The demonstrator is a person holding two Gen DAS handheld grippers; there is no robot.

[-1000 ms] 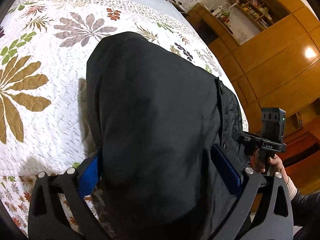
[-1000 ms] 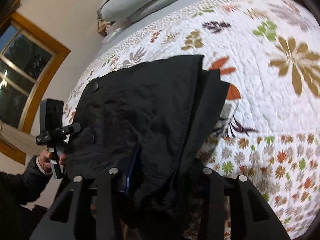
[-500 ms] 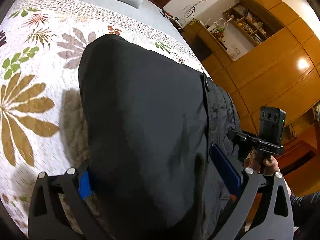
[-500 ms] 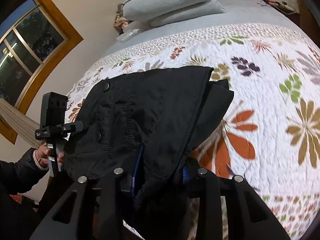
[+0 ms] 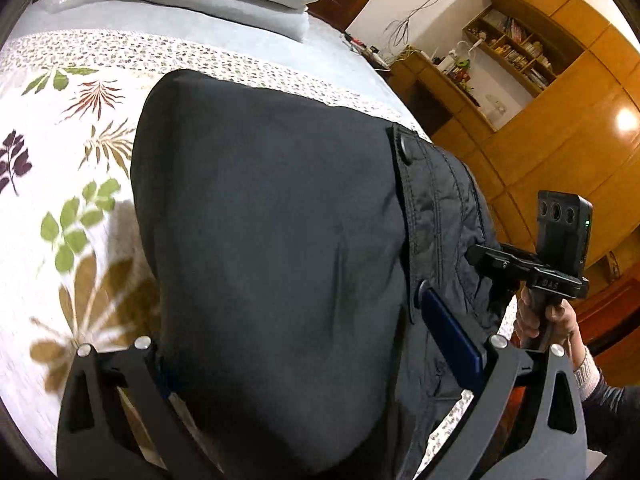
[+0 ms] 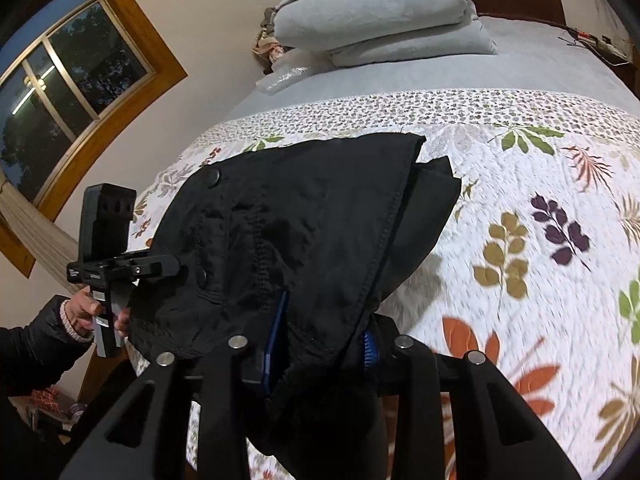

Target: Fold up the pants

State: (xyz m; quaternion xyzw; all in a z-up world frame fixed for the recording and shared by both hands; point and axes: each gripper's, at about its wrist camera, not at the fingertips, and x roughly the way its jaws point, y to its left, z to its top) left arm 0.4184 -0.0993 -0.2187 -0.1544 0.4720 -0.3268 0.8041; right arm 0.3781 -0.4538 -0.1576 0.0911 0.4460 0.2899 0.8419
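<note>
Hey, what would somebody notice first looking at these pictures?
The black pants, bunched and held up over the bed, fill the middle of both views, with the left gripper and the right gripper each clamped on the fabric. Behind them lies the leaf-patterned quilt, with grey pillows stacked at the head of the bed.

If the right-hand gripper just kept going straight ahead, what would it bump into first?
The black pants that the right gripper already clamps; beyond them, probably the flowered bedspread, though depth is unclear.

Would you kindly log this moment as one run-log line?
stage: fold in progress | left gripper: shut on black pants | right gripper: shut on black pants | pants: over floral quilt
</note>
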